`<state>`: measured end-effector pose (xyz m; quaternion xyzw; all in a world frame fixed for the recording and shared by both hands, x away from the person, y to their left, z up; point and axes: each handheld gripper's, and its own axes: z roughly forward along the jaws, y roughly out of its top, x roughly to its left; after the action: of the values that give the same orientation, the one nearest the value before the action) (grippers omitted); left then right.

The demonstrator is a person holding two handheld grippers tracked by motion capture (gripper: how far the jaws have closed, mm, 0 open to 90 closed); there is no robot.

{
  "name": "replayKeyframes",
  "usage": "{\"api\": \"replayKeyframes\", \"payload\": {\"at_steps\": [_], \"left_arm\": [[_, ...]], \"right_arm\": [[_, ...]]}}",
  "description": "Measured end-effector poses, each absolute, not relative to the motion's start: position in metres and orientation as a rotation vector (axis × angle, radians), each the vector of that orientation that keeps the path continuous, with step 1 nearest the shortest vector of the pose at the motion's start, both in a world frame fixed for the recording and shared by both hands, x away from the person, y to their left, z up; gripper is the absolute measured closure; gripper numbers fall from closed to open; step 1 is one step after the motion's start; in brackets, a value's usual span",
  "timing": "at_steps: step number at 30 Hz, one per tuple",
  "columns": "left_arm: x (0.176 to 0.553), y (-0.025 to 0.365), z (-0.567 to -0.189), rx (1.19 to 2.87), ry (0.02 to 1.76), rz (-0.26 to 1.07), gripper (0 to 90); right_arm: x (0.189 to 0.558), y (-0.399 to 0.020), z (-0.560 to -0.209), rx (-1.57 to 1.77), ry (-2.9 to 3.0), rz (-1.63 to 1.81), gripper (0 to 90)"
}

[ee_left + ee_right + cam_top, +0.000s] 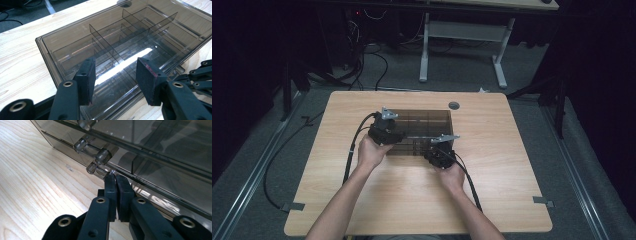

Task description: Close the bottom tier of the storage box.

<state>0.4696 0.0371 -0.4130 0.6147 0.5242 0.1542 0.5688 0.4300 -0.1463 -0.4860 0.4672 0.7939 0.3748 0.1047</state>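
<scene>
A smoky clear plastic organiser box with thin dividers lies in the middle of the wooden table. My left gripper hovers at the box's left end. In the left gripper view its jaws stand open above the box's rim, with nothing pressed between the pads. My right gripper is at the box's near long side. In the right gripper view its jaws are shut pad to pad, tips against the box's edge beside clear hinge knuckles. Whether a thin lip is pinched is hidden.
A round grommet hole sits in the table behind the box. Black cables trail from both grippers over the table's near edge. A white desk frame stands on the floor beyond. The right gripper's linkage lies close to the left jaws.
</scene>
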Motion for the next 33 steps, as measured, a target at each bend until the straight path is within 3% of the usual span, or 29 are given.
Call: {"api": "replayKeyframes", "payload": {"at_steps": [33], "left_arm": [[0.448,0.052,-0.388,1.362,1.206,0.371,41.2]], "right_arm": [[0.400,-0.214,-0.464,1.375,2.230,1.133,80.4]]}}
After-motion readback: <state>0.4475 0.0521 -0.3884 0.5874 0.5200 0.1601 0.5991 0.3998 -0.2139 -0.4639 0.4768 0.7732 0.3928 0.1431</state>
